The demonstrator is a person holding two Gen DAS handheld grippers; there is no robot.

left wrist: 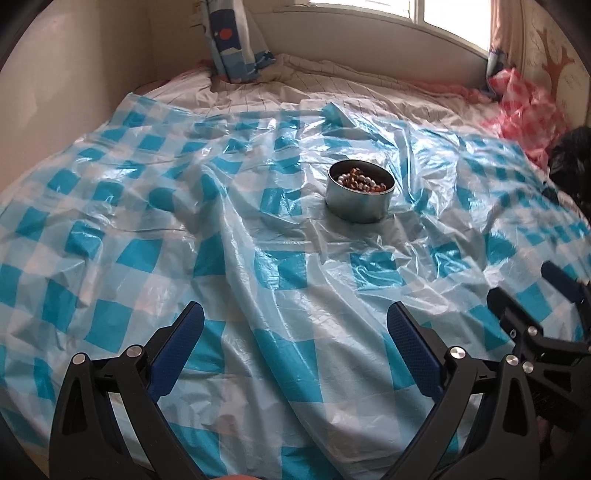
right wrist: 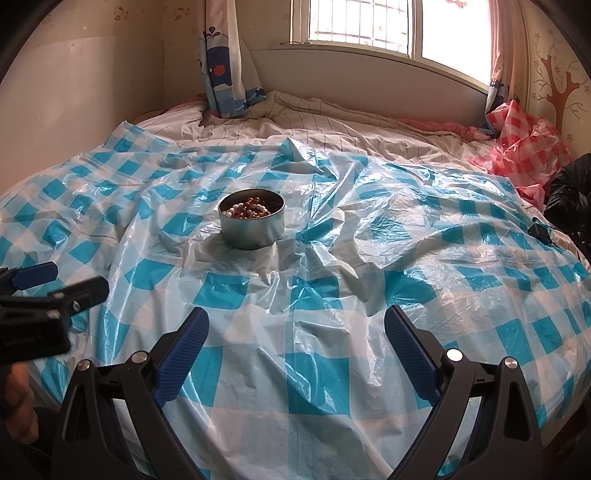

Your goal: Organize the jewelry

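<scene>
1. Two grippers hang low over the near edge of the bed, side by side, both pointed toward the window (right wrist: 354, 26).
2. Farthest left, a blue-and-white printed curtain (right wrist: 221, 66) drops to the bedding by the wall.
3. Next, the left gripper (left wrist: 295, 328) has its blue-padded fingers (left wrist: 181, 343) spread wide, nothing between them, only the checked sheet below.
4. A crinkled blue-and-white checked plastic sheet (right wrist: 332, 295) covers most of the bed, over striped white bedding (right wrist: 332, 122) that shows along the far side.
5. Near the middle of that sheet stands a round metal tin (right wrist: 253, 227), upright and lidless, well ahead of both grippers.
6. Inside the tin lies the beaded jewelry (right wrist: 251, 210), a heap of brown and white beads; I cannot tell how many strands there are.
7. From the left gripper's camera the tin (left wrist: 360, 201) sits slightly right of centre; from the right gripper's, slightly left of centre.
8. To the right, the right gripper (right wrist: 297, 325) is likewise spread wide and holds nothing, clear of the tin.
9. Far right, by the wall with a tree decal (right wrist: 561, 92), a crumpled pink checked plastic sheet (right wrist: 524, 147) is bunched up, with a black bag (right wrist: 569, 192) just beside it.
</scene>
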